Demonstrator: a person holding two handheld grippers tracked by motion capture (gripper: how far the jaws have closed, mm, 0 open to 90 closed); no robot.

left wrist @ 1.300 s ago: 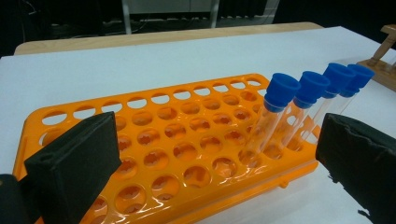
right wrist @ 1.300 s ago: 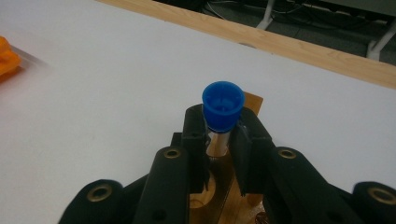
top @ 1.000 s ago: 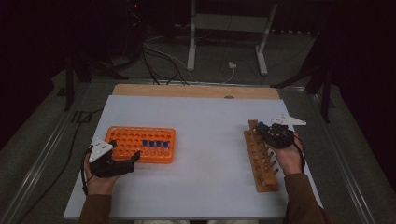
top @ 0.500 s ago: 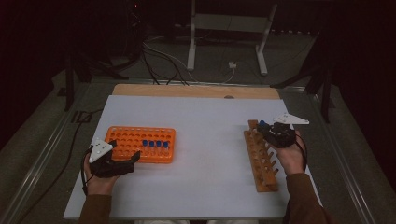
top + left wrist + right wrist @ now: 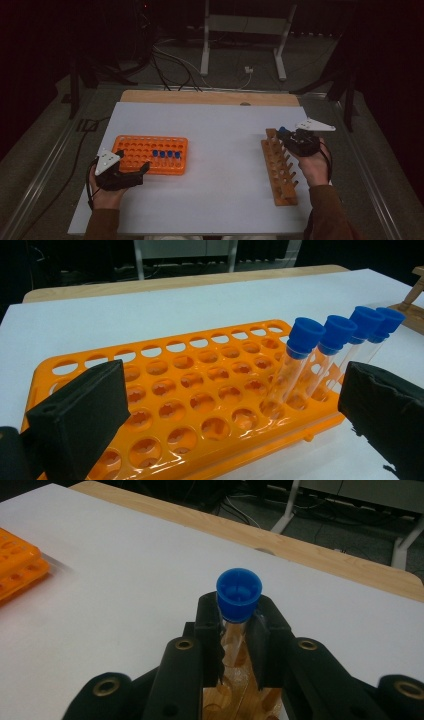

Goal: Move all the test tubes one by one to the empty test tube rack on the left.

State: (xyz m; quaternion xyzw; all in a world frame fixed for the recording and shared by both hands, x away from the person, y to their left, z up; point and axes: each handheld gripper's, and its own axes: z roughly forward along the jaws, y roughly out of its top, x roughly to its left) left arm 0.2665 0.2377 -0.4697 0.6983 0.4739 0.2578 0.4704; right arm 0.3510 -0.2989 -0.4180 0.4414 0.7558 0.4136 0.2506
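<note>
No legible text, labels, nos. or signs on anything here.

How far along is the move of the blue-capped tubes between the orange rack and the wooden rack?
Nothing looks finished: the wooden rack holds no set-down tubes that I can see. In hand: the right gripper is shut on one blue-capped tube at that rack's far end. Left to do: four capped tubes stand in the orange rack, which sits between the left gripper's open jaws.

On the surface (image 5: 220, 150) the tube tray (image 5: 150, 155) sits left with four capped tubes (image 5: 165, 154) in its right part, the peg rack (image 5: 280, 167) right, and a fifth tube (image 5: 238, 605) apparently over the rack's far end.
</note>
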